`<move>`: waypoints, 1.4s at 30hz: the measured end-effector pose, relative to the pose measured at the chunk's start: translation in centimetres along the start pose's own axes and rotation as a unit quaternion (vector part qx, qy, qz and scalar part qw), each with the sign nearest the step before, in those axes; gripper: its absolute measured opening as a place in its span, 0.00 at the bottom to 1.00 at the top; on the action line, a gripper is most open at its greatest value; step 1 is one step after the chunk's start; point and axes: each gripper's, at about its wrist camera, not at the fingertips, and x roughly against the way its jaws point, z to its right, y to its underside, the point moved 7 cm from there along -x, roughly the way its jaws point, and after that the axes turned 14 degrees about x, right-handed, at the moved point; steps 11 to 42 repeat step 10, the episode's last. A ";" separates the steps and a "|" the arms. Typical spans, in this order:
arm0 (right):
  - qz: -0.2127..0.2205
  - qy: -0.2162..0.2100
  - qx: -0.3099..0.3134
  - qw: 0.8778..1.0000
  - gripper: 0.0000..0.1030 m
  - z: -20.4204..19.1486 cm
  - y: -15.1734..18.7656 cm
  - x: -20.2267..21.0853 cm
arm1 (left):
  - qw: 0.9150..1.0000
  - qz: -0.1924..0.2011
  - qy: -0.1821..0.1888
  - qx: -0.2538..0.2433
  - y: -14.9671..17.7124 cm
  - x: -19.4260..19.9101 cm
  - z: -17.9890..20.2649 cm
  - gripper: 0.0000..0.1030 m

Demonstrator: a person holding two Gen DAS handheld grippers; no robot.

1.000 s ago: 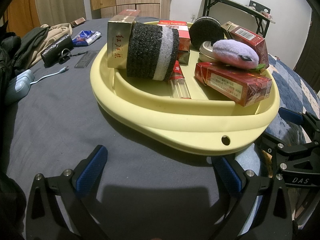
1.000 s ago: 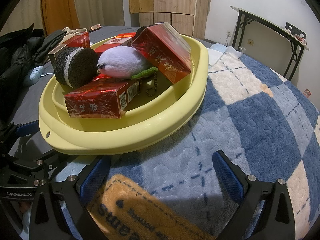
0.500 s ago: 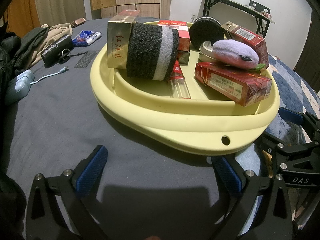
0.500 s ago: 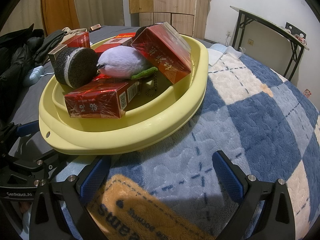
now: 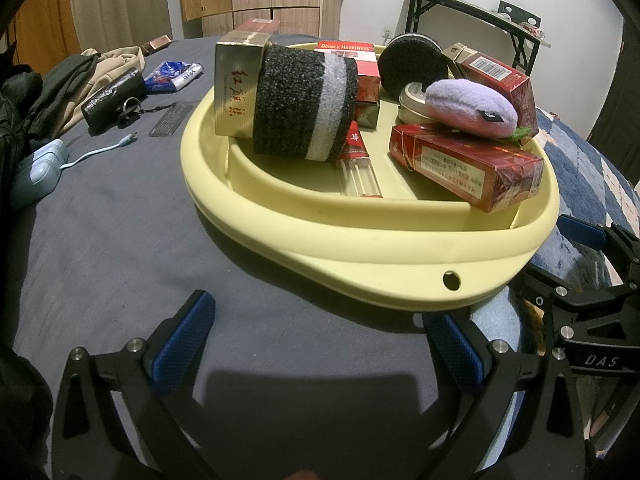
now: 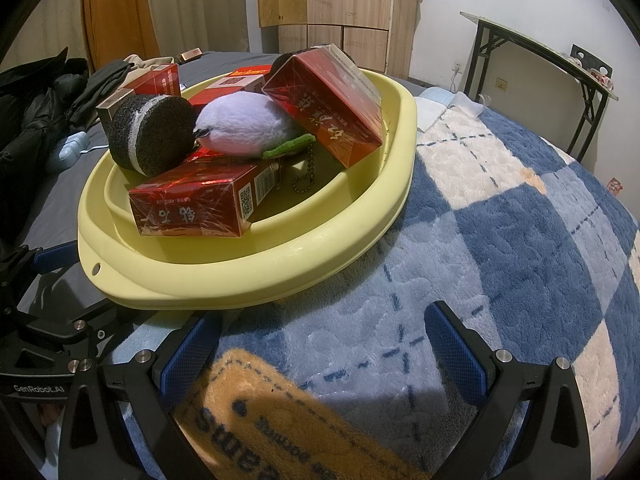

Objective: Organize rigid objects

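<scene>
We see a pale yellow basin [image 5: 384,240] sitting on a bed, straddling the grey sheet [image 5: 100,240] and a blue-and-cream checked blanket [image 6: 500,248]. Our left gripper [image 5: 320,340] hovers at the basin's 6 o'clock edge in the left wrist view, its blue-padded fingers [image 5: 182,344] spread wide and holding nothing. Our right gripper [image 6: 324,344] rests low over the blanket, fingers [image 6: 456,344] likewise released — nothing between them.

Inside the basin, a black-and-grey foam cylinder [image 5: 304,104] lies on its side at about 11 o'clock, touching a gold cigarette box [image 5: 236,84] that stands behind it. A red cigarette carton [image 5: 468,168] lies at 3 o'clock, partly over the inner rim, with a lilac plush pouch [image 5: 468,108] resting on top. Behind the plush a second red carton [image 5: 500,80] leans tilted, and a round metal tin [image 5: 412,100] sits beside a black foam disc [image 5: 412,66]. A slim clear-and-red packet [image 5: 358,164] lies on the basin floor between cylinder and carton.

Off at 10 o'clock on the sheet — well apart from the basin — lie a black pouch [image 5: 114,100], a blue snack wrapper [image 5: 174,76] and a pale blue charger with cable [image 5: 36,172].
</scene>
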 end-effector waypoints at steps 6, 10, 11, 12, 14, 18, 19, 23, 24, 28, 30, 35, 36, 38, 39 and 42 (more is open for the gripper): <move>0.000 0.000 0.000 1.000 1.00 0.0 0.0 0.0 | 1.000 0.000 0.000 0.000 0.0 0.0 -0.1 1.00; 0.000 0.000 0.000 1.000 1.00 0.0 0.0 0.0 | 1.000 0.000 0.000 0.000 -0.1 0.0 -0.1 1.00; 0.000 0.000 0.000 1.000 1.00 0.0 0.0 0.0 | 1.000 0.000 0.000 0.000 -0.1 0.0 -0.1 1.00; 0.000 0.000 0.000 1.000 1.00 0.0 0.0 0.0 | 1.000 0.000 0.000 0.000 -0.1 0.0 -0.1 1.00; 0.000 0.000 0.000 1.000 1.00 0.0 0.0 0.0 | 1.000 0.000 0.000 0.000 -0.1 0.0 -0.1 1.00; 0.000 0.000 0.000 1.000 1.00 0.0 0.0 0.0 | 1.000 0.000 0.000 0.000 -0.1 0.0 -0.1 1.00; 0.000 0.000 0.000 1.000 1.00 0.0 0.0 0.0 | 1.000 0.000 0.000 0.000 -0.1 0.0 -0.1 1.00; 0.000 0.000 0.000 1.000 1.00 0.0 0.0 0.0 | 1.000 0.000 0.000 0.000 -0.1 0.0 -0.1 1.00; 0.000 0.000 0.000 1.000 1.00 0.0 0.0 0.0 | 1.000 0.000 0.000 0.000 -0.1 0.0 -0.1 1.00; 0.000 0.000 0.000 1.000 1.00 0.0 0.0 0.0 | 1.000 0.000 0.000 0.000 -0.1 0.0 -0.1 1.00; 0.000 0.000 0.000 1.000 1.00 0.0 0.0 0.0 | 1.000 0.000 0.000 0.000 -0.1 0.0 -0.1 1.00; 0.000 0.000 0.000 1.000 1.00 0.0 0.0 0.0 | 1.000 0.000 0.000 0.000 -0.1 0.0 -0.1 1.00; 0.000 0.000 0.000 1.000 1.00 0.0 0.0 0.0 | 1.000 0.000 0.000 0.000 -0.1 0.0 -0.1 1.00; 0.000 0.000 0.000 1.000 1.00 0.0 0.0 0.0 | 1.000 0.000 0.000 0.000 -0.1 0.0 -0.1 1.00; 0.000 0.000 0.000 1.000 1.00 0.0 0.0 0.0 | 1.000 0.000 0.000 0.000 -0.1 0.0 -0.1 1.00; 0.000 0.000 0.000 1.000 1.00 0.0 0.0 0.0 | 1.000 0.000 0.000 0.000 -0.1 0.0 -0.1 1.00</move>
